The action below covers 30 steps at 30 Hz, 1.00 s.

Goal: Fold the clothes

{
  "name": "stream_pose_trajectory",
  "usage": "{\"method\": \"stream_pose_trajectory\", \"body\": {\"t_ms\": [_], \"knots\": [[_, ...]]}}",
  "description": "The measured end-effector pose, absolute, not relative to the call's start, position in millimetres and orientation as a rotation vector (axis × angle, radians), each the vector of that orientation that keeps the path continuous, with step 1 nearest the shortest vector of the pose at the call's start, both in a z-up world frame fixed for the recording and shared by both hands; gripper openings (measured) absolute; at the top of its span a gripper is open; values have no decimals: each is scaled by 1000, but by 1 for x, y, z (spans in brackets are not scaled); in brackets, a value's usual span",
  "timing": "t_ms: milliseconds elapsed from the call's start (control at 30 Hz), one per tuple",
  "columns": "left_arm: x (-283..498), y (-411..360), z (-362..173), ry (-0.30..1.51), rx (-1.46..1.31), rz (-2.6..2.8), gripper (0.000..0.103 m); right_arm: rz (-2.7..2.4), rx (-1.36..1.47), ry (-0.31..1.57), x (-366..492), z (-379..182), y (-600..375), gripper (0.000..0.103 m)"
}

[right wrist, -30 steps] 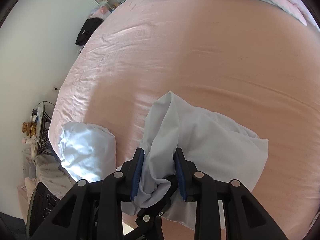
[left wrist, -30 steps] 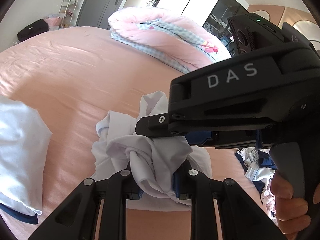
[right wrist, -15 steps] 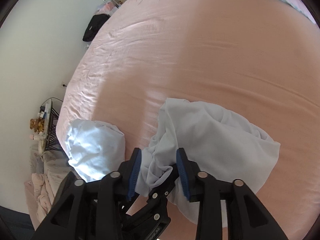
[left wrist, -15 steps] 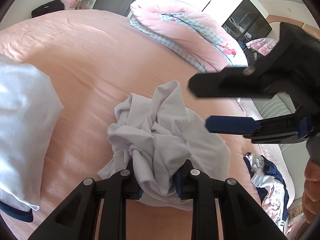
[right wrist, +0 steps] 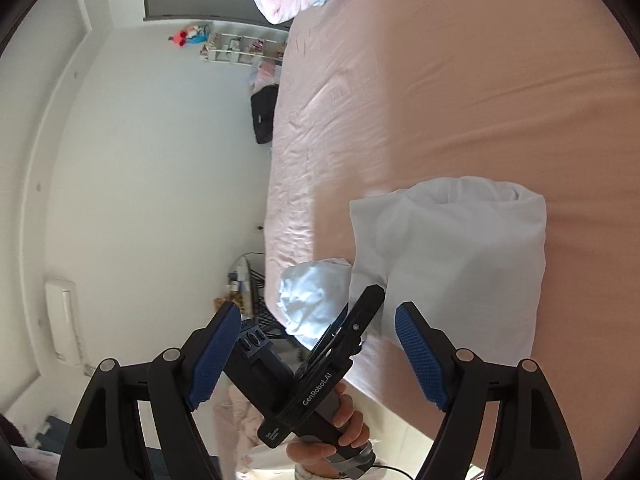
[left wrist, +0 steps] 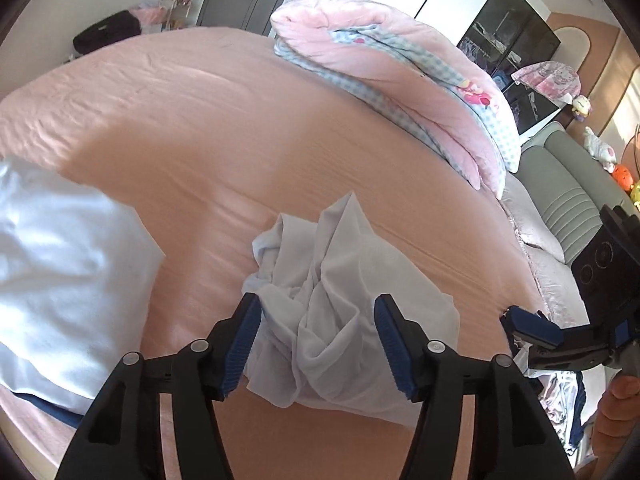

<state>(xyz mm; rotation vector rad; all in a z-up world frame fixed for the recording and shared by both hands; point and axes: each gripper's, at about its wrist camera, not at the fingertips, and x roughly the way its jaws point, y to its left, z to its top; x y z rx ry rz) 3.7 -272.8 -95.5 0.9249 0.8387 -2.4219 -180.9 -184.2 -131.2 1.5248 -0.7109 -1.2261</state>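
Note:
A crumpled white garment (left wrist: pixel 344 304) lies in a heap on the pink bed (left wrist: pixel 248 128). My left gripper (left wrist: pixel 318 342) is open, its blue pads on either side of the heap's near edge. In the right wrist view the garment (right wrist: pixel 460 256) lies flatter on the bed. My right gripper (right wrist: pixel 318 354) is open and empty, off the bed's near edge, looking across the left gripper's body (right wrist: pixel 316 384). It shows at the right edge of the left wrist view (left wrist: pixel 532 332).
A pale blue folded cloth (left wrist: pixel 60 280) lies on the bed at left, also in the right wrist view (right wrist: pixel 312 300). A rolled pink quilt (left wrist: pixel 400 76) lies at the far side. A grey sofa (left wrist: pixel 572 200) and a clothes pile (left wrist: pixel 568 396) are at right.
Both grippers have opened and let go of the white garment, which has dropped onto the bed. The right gripper has pulled back and away to the right.

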Motion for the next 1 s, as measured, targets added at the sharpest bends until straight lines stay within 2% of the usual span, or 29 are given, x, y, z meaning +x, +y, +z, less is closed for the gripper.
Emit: {"method": "stream_pose_trajectory", "body": {"t_ms": [100, 200, 233, 367, 433, 467, 733, 1000], "knots": [[-15, -276, -97, 778, 916, -2415, 60, -1175, 1494, -811, -181, -140, -170, 82], [-13, -273, -90, 737, 942, -2391, 80, -1147, 1444, -899, -183, -146, -157, 86], [-19, -273, -86, 720, 932, -2395, 81, -1131, 1427, -931, -184, -148, -154, 87], [-38, -262, -75, 591, 931, -2404, 82, -1042, 1330, -1066, -188, -156, -140, 92], [-52, -257, -74, 498, 943, -2385, 82, -1019, 1283, -1108, -189, -157, -135, 101], [-57, -255, -75, 471, 953, -2378, 82, -1015, 1263, -1120, -190, -157, -134, 102], [-95, -275, -90, 408, 1035, -2323, 83, -1046, 1200, -1058, -187, -144, -130, 102], [-94, -304, -116, 379, 1145, -2260, 83, -879, 1097, -1046, -174, -143, -137, 102]]}}
